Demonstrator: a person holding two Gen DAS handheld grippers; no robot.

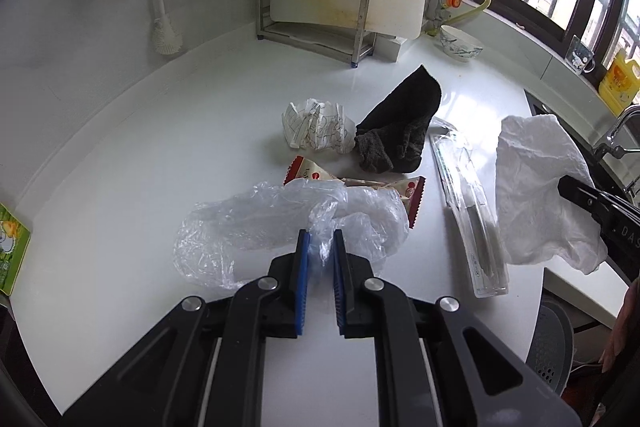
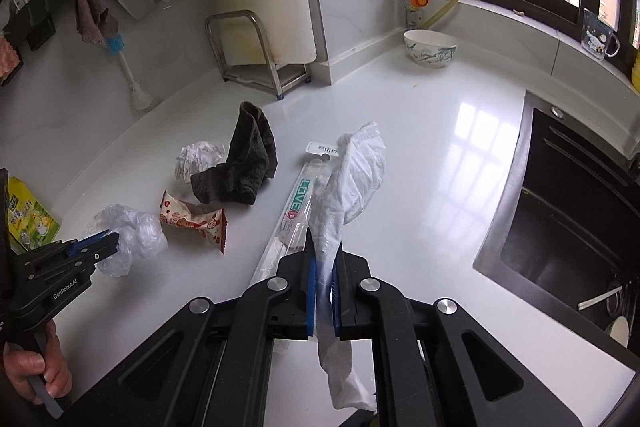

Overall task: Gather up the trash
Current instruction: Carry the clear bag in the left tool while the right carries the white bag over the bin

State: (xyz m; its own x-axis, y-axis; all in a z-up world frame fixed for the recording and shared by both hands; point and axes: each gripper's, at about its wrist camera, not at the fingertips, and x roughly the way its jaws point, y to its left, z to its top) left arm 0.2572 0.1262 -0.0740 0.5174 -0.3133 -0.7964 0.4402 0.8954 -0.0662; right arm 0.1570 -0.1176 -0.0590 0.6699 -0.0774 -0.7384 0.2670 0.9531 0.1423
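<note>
Lifting trash off the table (image 1: 140, 155), both grippers loaded.
Left gripper (image 1: 321, 247) fingers clenched on clear plastic bag (image 1: 256, 223), right gripper (image 2: 325, 259) on white tissue (image 2: 356, 171) (flimsy; raise slowly, keep pinch tight).

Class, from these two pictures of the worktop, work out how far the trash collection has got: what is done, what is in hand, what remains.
Done: nothing visibly binned; no bin shows. In hand: the left tool is shut on the clear plastic bag, the right tool on the white tissue. Left on the worktop: crumpled paper, snack wrapper, long clear packet. The dark cloth may not be trash.
</note>
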